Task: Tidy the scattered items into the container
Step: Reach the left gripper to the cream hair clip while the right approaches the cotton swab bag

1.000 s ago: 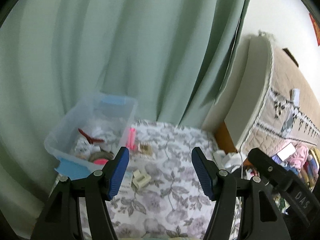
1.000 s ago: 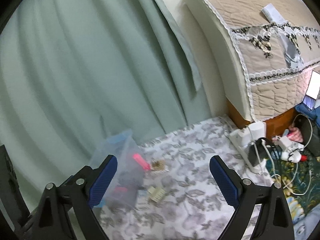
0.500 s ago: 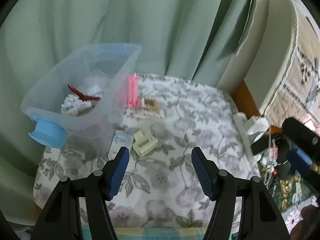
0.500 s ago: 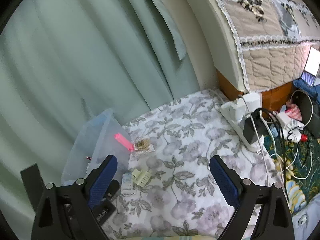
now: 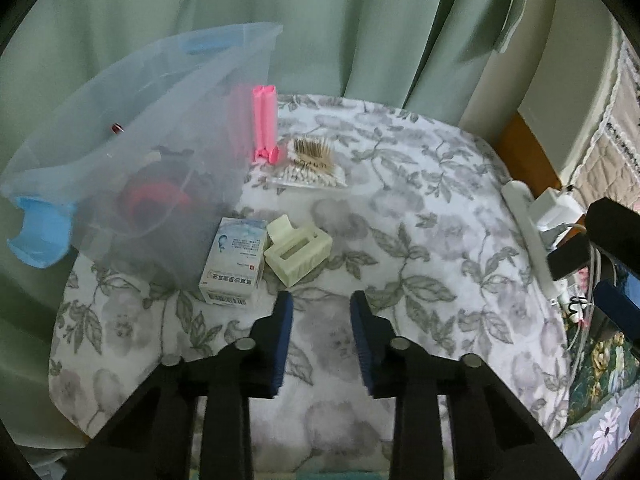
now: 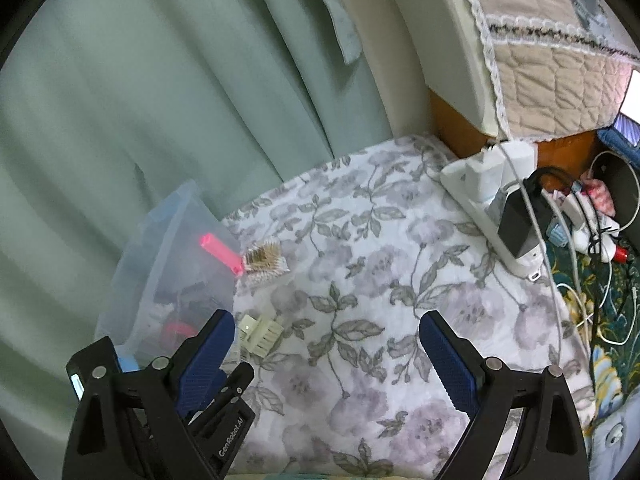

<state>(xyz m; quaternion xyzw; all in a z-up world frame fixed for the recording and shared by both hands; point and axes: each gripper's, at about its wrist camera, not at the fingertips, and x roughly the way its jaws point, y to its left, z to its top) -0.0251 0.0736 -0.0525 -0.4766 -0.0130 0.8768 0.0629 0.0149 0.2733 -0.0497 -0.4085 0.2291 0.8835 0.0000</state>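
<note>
Cream clip (image 5: pixel 298 249) lies just beyond the empty, narrowly parted left tool (image 5: pixel 321 312), apparently untouched.

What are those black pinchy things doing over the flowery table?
A person is holding two grippers and tidying small things into the clear plastic box. Neither one holds anything yet. The left gripper hovers, partly open, just short of the cream clip and the little white carton. The right gripper hangs wide open over the cloth. The pink clip and the bag of cotton swabs also wait outside the box.
</note>
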